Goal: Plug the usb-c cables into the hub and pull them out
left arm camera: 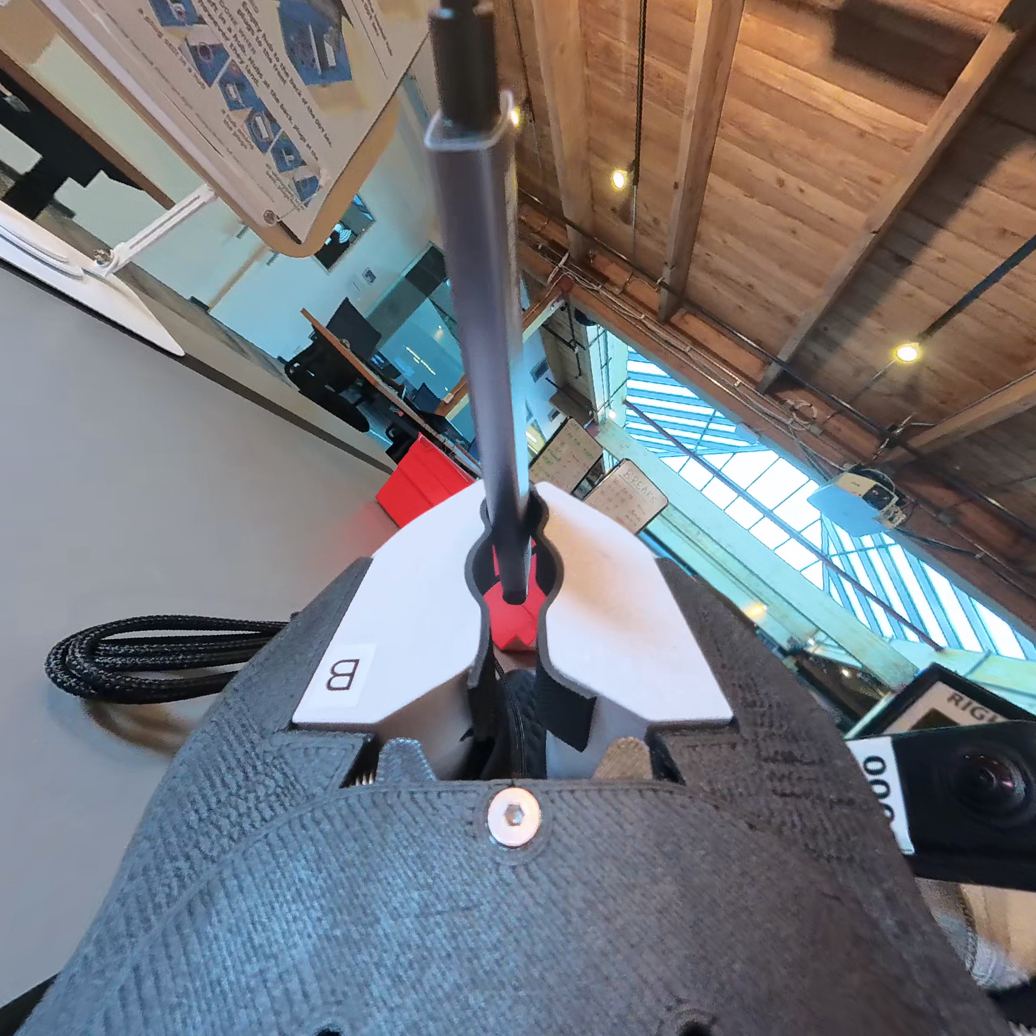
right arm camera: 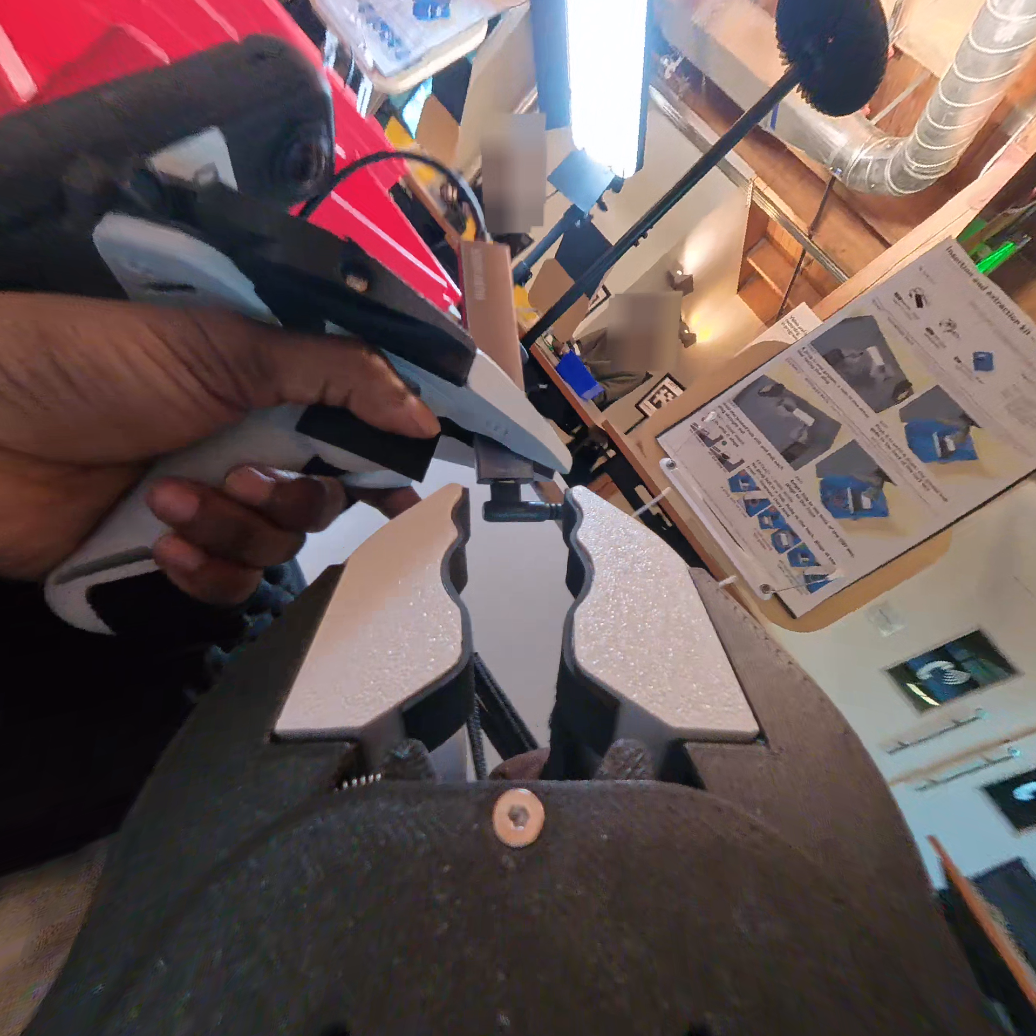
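My left gripper point(left arm camera: 513, 504) is shut on a slim dark grey hub point(left arm camera: 476, 291), which sticks out past its white fingers. Black plugs point(left arm camera: 457, 56) sit at the hub's far end. In the right wrist view a hand point(right arm camera: 168, 403) holds the left gripper point(right arm camera: 504, 426), and the hub point(right arm camera: 488, 303) runs through its jaws. A black right-angle USB-C plug point(right arm camera: 516, 507) sits in the hub's lower end. My right gripper point(right arm camera: 518, 499) is open, one fingertip on each side of that plug. A coil of black braided cable point(left arm camera: 140, 658) lies on the table.
The grey table point(left arm camera: 140, 448) runs off to the left, with a red bin point(left arm camera: 426, 482) at its far side. An instruction sheet on a board point(right arm camera: 841, 437) stands at the right. A boom microphone point(right arm camera: 829, 50) and a light panel point(right arm camera: 605, 84) are overhead.
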{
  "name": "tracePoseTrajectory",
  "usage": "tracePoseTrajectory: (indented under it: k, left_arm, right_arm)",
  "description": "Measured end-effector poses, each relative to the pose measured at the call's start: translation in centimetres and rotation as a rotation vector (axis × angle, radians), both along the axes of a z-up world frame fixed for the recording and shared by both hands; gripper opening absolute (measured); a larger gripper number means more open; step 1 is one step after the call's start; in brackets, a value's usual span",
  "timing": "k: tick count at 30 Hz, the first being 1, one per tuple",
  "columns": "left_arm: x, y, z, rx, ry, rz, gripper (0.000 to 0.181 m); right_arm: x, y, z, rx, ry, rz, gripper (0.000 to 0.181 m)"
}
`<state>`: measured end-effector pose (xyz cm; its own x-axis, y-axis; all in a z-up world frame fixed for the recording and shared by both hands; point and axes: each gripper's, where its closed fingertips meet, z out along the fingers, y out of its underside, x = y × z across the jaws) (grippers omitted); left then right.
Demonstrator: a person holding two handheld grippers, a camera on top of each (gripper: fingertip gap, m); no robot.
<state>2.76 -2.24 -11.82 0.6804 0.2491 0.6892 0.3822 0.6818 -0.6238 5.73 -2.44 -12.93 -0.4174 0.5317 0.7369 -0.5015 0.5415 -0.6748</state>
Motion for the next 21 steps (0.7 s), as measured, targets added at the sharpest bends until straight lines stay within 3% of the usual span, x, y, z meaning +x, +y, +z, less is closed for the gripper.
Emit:
tracePoseTrajectory:
  k: [4, 7, 10, 15, 18, 21]
  left_arm:
    - [0.3, 0.8, -0.1, -0.060, 0.025, -0.012, 0.009]
    - [0.1, 0.2, 0.0, -0.011, 0.013, -0.009, 0.009]
    - [-0.1, -0.9, 0.3, 0.110, -0.019, -0.042, 0.009]
    - [1.1, -0.6, 1.3, 0.236, 0.008, -0.204, 0.009]
    - [1.1, -0.8, 1.4, 0.281, 0.002, -0.224, 0.009]
    - [1.1, -0.7, 1.4, 0.271, 0.008, -0.219, 0.009]
  right_arm:
    - [-0.9, -0.2, -0.7, 0.119, 0.022, -0.024, 0.032]
    - [-0.3, -0.3, -0.2, 0.023, -0.031, 0.029, 0.028]
    - [0.8, -0.5, -0.3, -0.216, -0.271, 0.157, 0.028]
    - [1.0, -0.3, 1.7, -0.906, -0.992, 0.533, 0.025]
    - [0.3, -0.2, 0.9, -0.969, -1.068, 0.537, 0.016]
    - [0.2, -0.2, 0.5, -0.975, -1.071, 0.514, 0.019]
